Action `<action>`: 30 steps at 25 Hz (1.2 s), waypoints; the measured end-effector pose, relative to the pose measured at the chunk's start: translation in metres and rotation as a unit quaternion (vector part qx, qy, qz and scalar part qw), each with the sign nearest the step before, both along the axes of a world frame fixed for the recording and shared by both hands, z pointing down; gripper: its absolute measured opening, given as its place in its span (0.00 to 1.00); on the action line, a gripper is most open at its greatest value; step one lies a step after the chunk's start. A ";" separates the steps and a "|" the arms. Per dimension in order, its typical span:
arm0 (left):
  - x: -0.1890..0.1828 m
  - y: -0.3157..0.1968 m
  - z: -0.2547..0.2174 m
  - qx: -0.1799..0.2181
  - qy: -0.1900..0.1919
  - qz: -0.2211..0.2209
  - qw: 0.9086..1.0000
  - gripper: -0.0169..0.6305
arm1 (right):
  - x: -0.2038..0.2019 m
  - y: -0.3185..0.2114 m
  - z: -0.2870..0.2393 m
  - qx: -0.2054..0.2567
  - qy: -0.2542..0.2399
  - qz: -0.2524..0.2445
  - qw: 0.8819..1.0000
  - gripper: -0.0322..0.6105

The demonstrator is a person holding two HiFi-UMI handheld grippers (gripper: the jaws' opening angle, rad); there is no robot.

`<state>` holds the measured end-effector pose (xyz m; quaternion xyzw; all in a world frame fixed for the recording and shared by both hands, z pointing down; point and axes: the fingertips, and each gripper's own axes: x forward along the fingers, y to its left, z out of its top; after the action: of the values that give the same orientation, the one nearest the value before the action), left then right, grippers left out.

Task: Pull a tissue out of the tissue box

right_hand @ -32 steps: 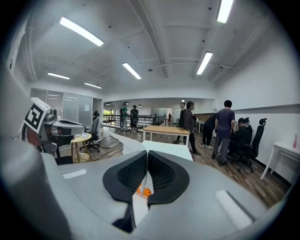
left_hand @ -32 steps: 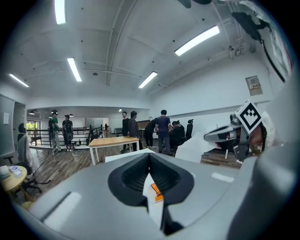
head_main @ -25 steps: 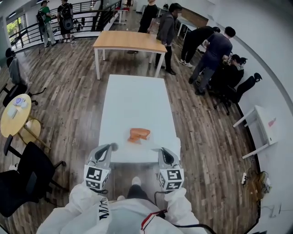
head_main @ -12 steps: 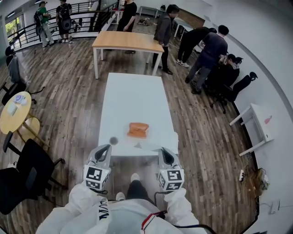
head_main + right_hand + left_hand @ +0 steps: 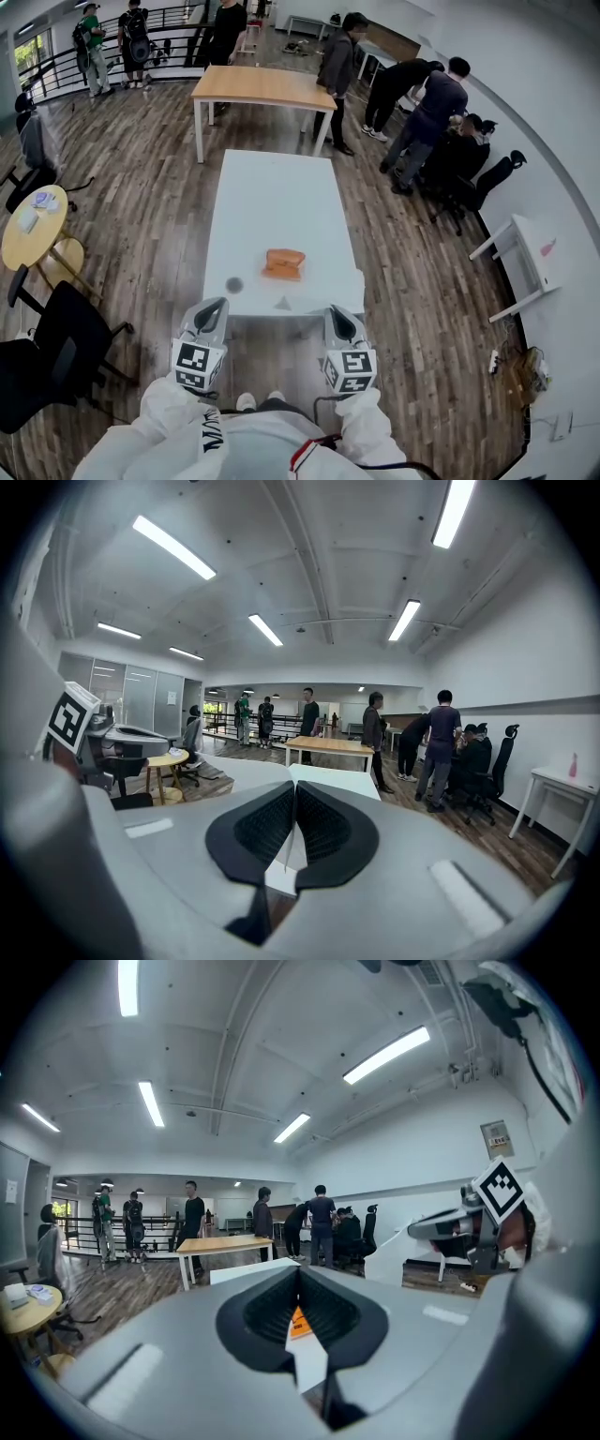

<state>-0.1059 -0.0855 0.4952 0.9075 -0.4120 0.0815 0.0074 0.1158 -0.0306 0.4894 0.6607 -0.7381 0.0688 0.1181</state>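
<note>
The orange tissue box (image 5: 284, 263) lies on the long white table (image 5: 272, 202), near its front end. In the left gripper view the tissue box (image 5: 298, 1322) shows as an orange sliver through the slot below the touching tips. My left gripper (image 5: 215, 310) and right gripper (image 5: 335, 318) hang side by side over the wood floor, short of the table's front edge and apart from the box. Both are shut and hold nothing. The left gripper (image 5: 298, 1283) and the right gripper (image 5: 292, 794) each point level at the table.
A small dark round thing (image 5: 233, 284) and a small grey piece (image 5: 282, 303) sit near the table's front edge. Something white (image 5: 356, 284) drapes at its front right corner. A wooden table (image 5: 262, 86) and several people stand beyond. Black chairs (image 5: 56, 347) and a round table (image 5: 28, 230) are at left.
The table and box have drawn away from my grippers. The grippers overlapped the table's front edge a second ago and now hang short of it. The dark round thing has come into sight.
</note>
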 end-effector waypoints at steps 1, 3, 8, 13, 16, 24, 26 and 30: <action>0.000 0.001 0.000 0.000 0.000 -0.001 1.000 0.03 | 0.000 0.001 -0.001 0.001 0.000 0.000 1.000 0.05; 0.000 0.002 0.000 -0.002 0.000 -0.001 1.000 0.03 | 0.000 0.002 -0.002 0.002 -0.001 0.000 1.000 0.05; 0.003 0.004 0.002 -0.003 -0.002 0.002 1.000 0.03 | 0.001 0.005 -0.001 0.005 -0.007 0.004 1.000 0.05; 0.014 0.006 0.000 -0.001 -0.006 0.005 1.000 0.03 | 0.009 0.009 0.001 0.006 -0.014 0.002 1.000 0.05; 0.021 0.005 -0.001 -0.001 -0.009 0.004 1.000 0.03 | 0.014 0.008 0.001 0.006 -0.018 0.000 1.000 0.05; 0.033 0.005 -0.007 0.001 -0.013 -0.003 1.000 0.03 | 0.024 0.006 -0.002 0.012 -0.029 -0.005 0.999 0.05; 0.036 0.005 -0.007 0.002 -0.015 -0.004 1.000 0.03 | 0.026 0.005 -0.001 0.014 -0.031 -0.008 0.999 0.05; 0.038 0.004 -0.007 0.003 -0.017 -0.010 1.000 0.03 | 0.029 0.003 0.000 0.016 -0.034 -0.013 0.999 0.05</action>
<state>-0.0676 -0.0819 0.4887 0.9018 -0.4216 0.0954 -0.0012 0.1450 -0.0280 0.4895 0.6505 -0.7509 0.0777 0.0829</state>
